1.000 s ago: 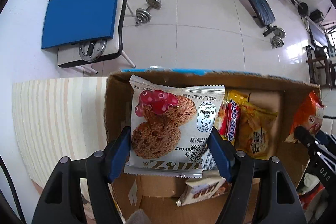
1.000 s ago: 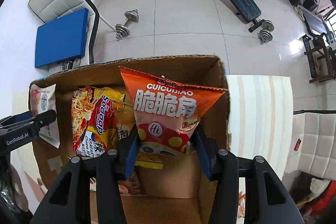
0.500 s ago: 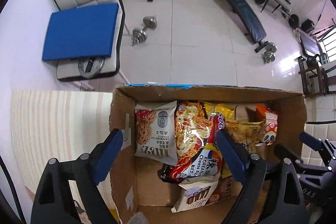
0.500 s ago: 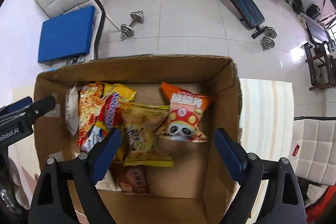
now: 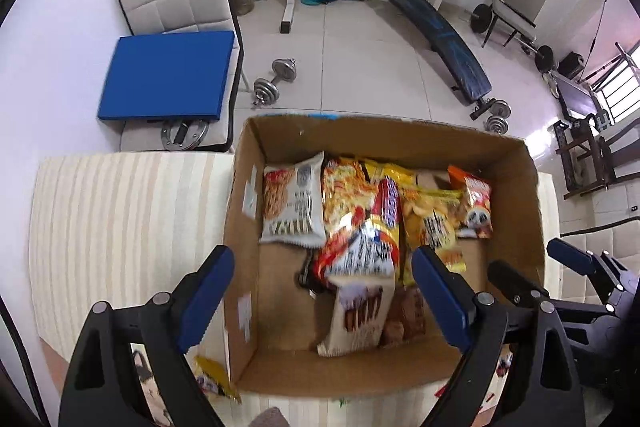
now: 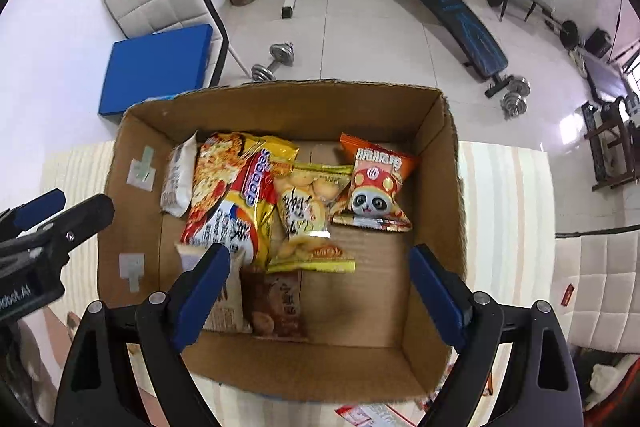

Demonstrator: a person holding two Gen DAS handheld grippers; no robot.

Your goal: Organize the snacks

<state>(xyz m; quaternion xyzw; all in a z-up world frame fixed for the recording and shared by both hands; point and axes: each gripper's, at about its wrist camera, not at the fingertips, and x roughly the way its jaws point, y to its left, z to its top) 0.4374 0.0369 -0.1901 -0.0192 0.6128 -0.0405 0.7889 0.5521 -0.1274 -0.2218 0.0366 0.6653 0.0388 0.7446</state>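
Both hand-held grippers, left [image 5: 320, 291] and right [image 6: 320, 287], hang spread and empty above the cardboard box [image 6: 280, 107], where loosely heaped packets could snag a descending finger.

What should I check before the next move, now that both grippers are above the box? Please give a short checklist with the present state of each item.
1. Left gripper empty, jaws open: ok.
2. Right gripper empty, jaws open: ok.
3. Cookie packet rests inside the cardboard box, near its left wall: ok.
4. Orange panda bag lies inside the box, near the right wall: ok.
5. Both grippers clear of the box walls: ok.
6. More snacks remain outside, such as the yellow packet by the box's near corner: not ok.
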